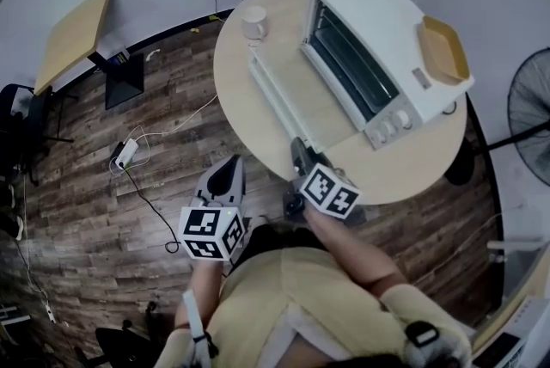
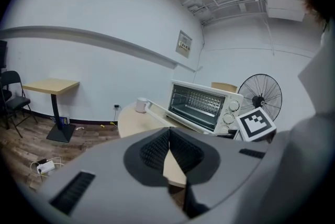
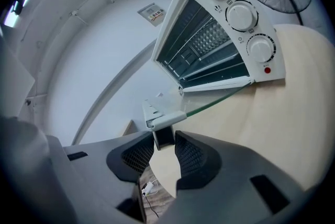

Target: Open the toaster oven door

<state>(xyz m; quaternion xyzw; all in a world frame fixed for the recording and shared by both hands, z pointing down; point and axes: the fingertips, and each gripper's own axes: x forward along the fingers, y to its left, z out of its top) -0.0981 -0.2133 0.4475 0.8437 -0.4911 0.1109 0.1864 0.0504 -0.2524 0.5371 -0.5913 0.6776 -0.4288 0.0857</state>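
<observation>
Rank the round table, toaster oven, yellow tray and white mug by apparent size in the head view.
1. round table
2. toaster oven
3. yellow tray, which sits on top of the oven, so slightly nearer the camera
4. white mug

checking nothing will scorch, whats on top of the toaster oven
A tan tray lies on top of the toaster oven, at the end above the knobs. The rest looks bare. The patch under the tray is hidden.
</observation>
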